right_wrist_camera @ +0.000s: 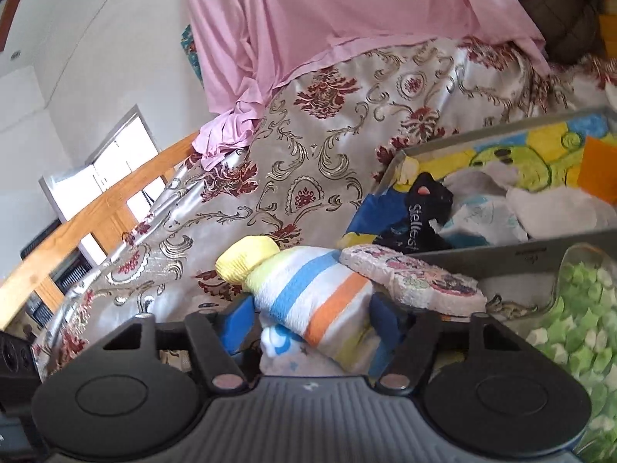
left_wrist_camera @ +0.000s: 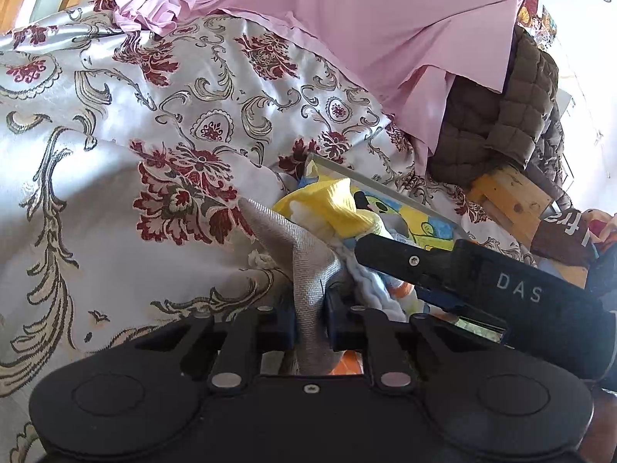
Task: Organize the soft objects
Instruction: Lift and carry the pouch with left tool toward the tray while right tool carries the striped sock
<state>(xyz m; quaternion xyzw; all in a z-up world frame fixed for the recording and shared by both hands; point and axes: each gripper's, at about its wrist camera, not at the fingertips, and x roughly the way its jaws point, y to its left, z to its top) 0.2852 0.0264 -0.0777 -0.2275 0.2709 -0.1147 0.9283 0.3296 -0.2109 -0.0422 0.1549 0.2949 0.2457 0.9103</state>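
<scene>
My left gripper (left_wrist_camera: 310, 314) is shut on a grey sock (left_wrist_camera: 300, 254) that sticks up between its fingers, over the patterned bedspread (left_wrist_camera: 115, 154). My right gripper (right_wrist_camera: 312, 320) is shut on a striped sock bundle (right_wrist_camera: 308, 297) with white, blue, orange and yellow bands; its yellow end also shows in the left wrist view (left_wrist_camera: 327, 200). The right gripper's body (left_wrist_camera: 482, 281) crosses the left wrist view at lower right. Behind it is a grey-rimmed box (right_wrist_camera: 501, 125) with a cartoon lining, holding several socks and cloths, among them a black sock (right_wrist_camera: 420, 212).
A pink sheet (left_wrist_camera: 347, 19) drapes over the back of the bed. A brown quilted cushion (left_wrist_camera: 501, 115) sits on a wooden frame at right. A pink patterned cloth (right_wrist_camera: 416, 281) lies beside the box. A wooden bed rail (right_wrist_camera: 96, 208) runs along the left.
</scene>
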